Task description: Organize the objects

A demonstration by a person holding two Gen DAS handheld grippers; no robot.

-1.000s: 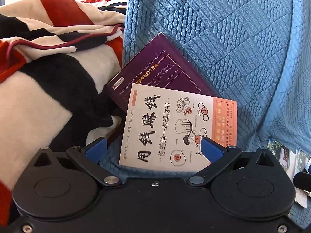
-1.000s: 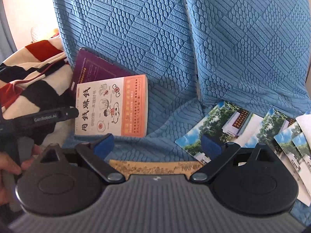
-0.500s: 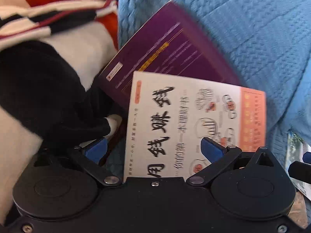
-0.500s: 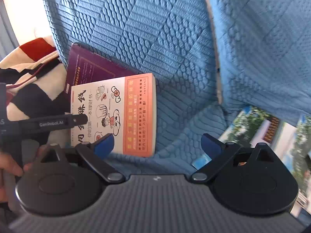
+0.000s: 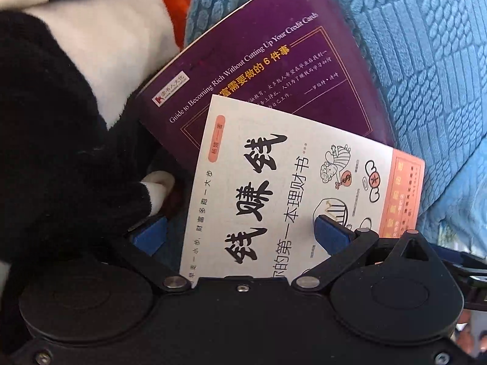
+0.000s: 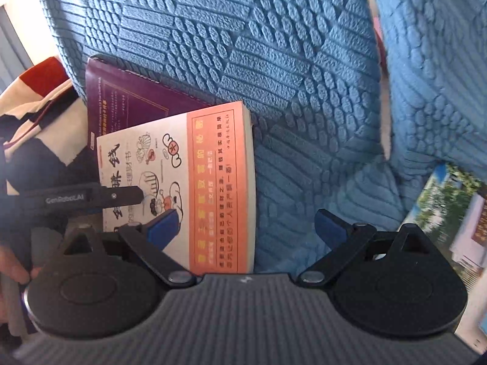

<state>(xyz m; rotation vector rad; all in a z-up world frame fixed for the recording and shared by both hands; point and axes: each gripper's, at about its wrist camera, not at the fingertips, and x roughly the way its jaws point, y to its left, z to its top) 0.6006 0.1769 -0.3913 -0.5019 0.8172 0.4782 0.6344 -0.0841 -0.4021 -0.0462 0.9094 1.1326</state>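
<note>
A white and orange book (image 5: 274, 188) lies on top of a purple book (image 5: 258, 60), both leaning against the blue sofa back. My left gripper (image 5: 240, 234) is open, its jaws straddling the white book's left edge, close above the cover. In the right wrist view the white book (image 6: 194, 182) and purple book (image 6: 121, 97) sit at left. My right gripper (image 6: 246, 228) is open around the white book's right edge. The left gripper's finger (image 6: 91, 197) shows over that book.
A striped red, white and black blanket (image 5: 61, 106) lies bunched left of the books. Blue textured sofa cushions (image 6: 243, 45) fill the back. A photo postcard (image 6: 450, 222) lies on the seat at the right.
Both grippers have moved in closer to the books. The right gripper swung left, away from the postcards, until the white book's right edge lay between its jaws. The books have not moved.
</note>
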